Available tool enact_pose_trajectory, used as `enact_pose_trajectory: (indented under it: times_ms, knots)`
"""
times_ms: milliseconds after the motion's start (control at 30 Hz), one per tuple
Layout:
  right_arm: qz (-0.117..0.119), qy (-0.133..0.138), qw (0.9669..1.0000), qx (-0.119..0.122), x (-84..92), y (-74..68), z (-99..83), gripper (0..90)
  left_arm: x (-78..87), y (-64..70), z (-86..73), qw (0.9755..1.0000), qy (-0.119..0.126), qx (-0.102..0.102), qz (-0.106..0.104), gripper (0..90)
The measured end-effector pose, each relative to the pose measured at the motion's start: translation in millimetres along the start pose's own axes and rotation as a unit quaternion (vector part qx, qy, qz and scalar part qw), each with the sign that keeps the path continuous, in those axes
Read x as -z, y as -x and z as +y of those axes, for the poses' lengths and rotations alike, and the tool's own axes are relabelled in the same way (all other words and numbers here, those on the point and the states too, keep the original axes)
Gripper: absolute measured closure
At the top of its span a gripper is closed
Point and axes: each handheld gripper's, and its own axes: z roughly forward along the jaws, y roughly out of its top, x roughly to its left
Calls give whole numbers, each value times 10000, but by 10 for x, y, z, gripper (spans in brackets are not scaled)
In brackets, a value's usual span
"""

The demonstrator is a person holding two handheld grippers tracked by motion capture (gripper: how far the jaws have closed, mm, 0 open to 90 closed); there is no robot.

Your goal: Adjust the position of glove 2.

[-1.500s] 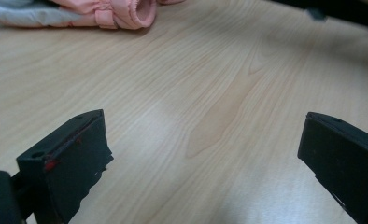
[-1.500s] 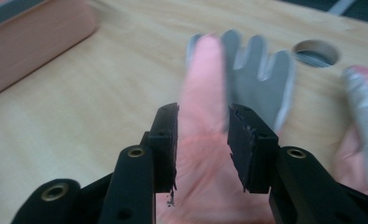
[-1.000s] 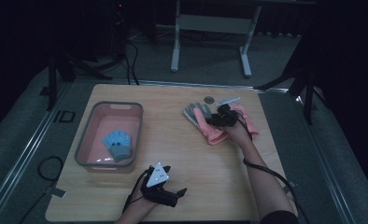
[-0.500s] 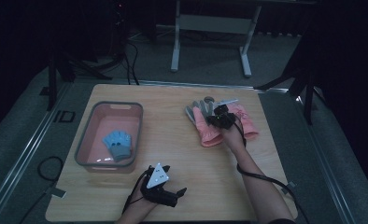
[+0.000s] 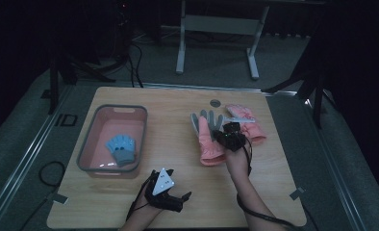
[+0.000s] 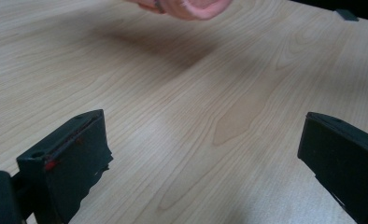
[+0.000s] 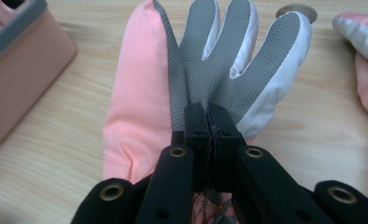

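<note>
Pink glove (image 5: 210,139) first: out past the middle of the table (image 5: 173,144), a bit to the right; grey palm side up, soft pink cuff toward the person, fingers pointing away; so lying long-ways, front to back. Hard to tell whether flat on the wood or already lifted a tiny bit.

Pinched by the right gripper (image 5: 226,137); seen close in the right gripper view, jaws of the right gripper (image 7: 208,121) squeezed tight together with a fold of the grey palm between them, low on the pink glove (image 7: 140,102), just under where the fingers start. Held from the cuff end, then, with the fingers sticking out ahead of the tongs.

Just beside it on the right, touching or nearly so, the other pink glove (image 5: 247,126); a little past the fingertips, a round grey disc (image 5: 215,103).

Over to the left, well apart, a pink tub (image 5: 120,108) with a blue glove (image 5: 122,149) inside. Probably the place to go next; so a sideways trip to the left, across the glove's long way, with the cuff hanging down and needing to clear the near wall of the tub.

Down by the front edge, the left gripper (image 5: 180,198); nearer to the tub than the right one, but holding nothing; in the left gripper view, jaws of the left gripper (image 6: 205,154) spread wide with only bare wood between them. Best left there, out of the way.
</note>
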Motion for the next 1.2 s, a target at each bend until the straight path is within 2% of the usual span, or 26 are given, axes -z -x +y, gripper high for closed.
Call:
enact_pose_trajectory:
  times_ms: [133, 200, 400, 500, 700, 867, 967, 1067, 1200]
  knots:
    - [75, 63, 9998, -186, 93, -74, -109, 879, 2, -4, 5, 10000, -12, -1, 17, 21]
    - [42, 40, 9999, -150, 88, -119, -176, 878, 5, -2, 5, 10000, -12, -14, 6, 21]
    - [36, -34, 9994, -333, -40, -145, -296, 877, -4, 15, -1, 10000, -34, -72, -10, 21]
    - [-64, -98, 9996, -241, -141, -194, -356, 877, -4, 14, -2, 10000, -43, -64, -23, 21]
    - [-171, -280, 9988, -365, -355, -200, -515, 855, -1, 24, -8, 10000, -25, -52, -53, 21]
    - [-242, -184, 9987, -406, -356, -217, -544, 806, -15, 28, -16, 9999, -47, -71, -56, 21]
    - [-191, -149, 9987, -456, -313, -195, -515, 766, -8, 29, -17, 9999, -42, -78, -58, 21]
    - [-34, -33, 9992, -386, -200, -147, -450, 690, -9, 27, -18, 10000, -26, -67, -59, 21]
    - [-174, 167, 9997, 38, -21, -67, -337, 619, -7, 34, -20, 9999, -26, -100, -70, 21]
